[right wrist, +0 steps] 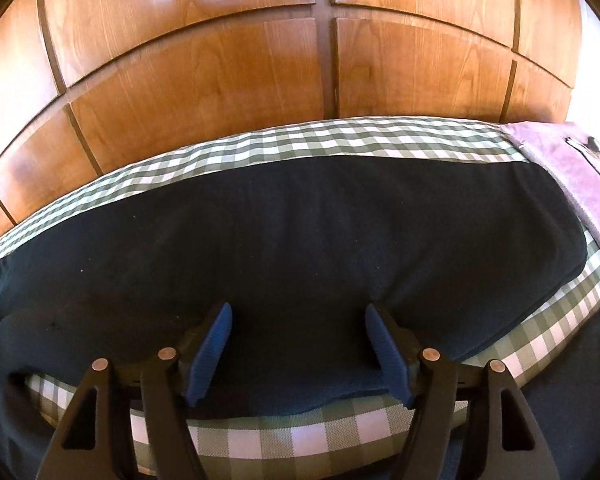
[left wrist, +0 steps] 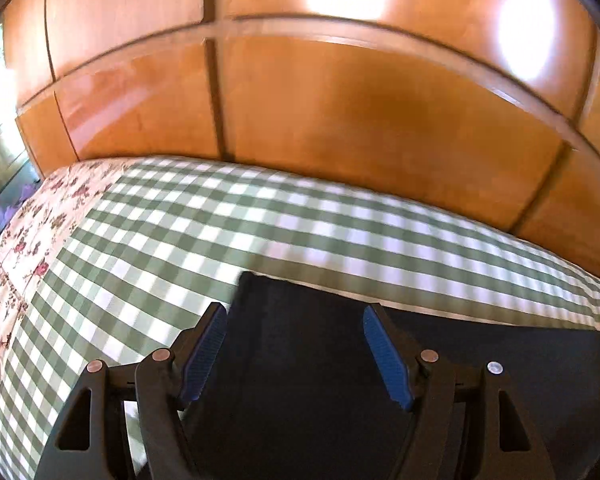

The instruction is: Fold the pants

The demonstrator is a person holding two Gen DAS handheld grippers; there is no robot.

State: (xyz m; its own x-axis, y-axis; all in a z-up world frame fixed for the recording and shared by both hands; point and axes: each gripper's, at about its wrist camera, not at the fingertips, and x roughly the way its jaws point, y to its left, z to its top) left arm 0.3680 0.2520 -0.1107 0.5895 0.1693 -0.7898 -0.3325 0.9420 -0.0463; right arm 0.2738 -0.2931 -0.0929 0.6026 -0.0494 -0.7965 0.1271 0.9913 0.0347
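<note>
Dark navy pants (right wrist: 300, 240) lie stretched across a bed covered in a green and white checked sheet (right wrist: 340, 140). My right gripper (right wrist: 298, 316) is open, its blue pads either side of the pants' near edge, just above the cloth. In the left wrist view the pants (left wrist: 300, 360) end in a squared corner on the checked sheet (left wrist: 180, 240). My left gripper (left wrist: 296, 320) is open over that end, with the corner between its fingers. I cannot tell whether either gripper touches the cloth.
Glossy wooden wardrobe doors (right wrist: 220, 80) stand right behind the bed. A floral fabric (left wrist: 28, 240) covers the bed's left end. A lilac cloth (right wrist: 572, 168) lies at the bed's right end. More dark fabric (right wrist: 580, 380) hangs at the lower right.
</note>
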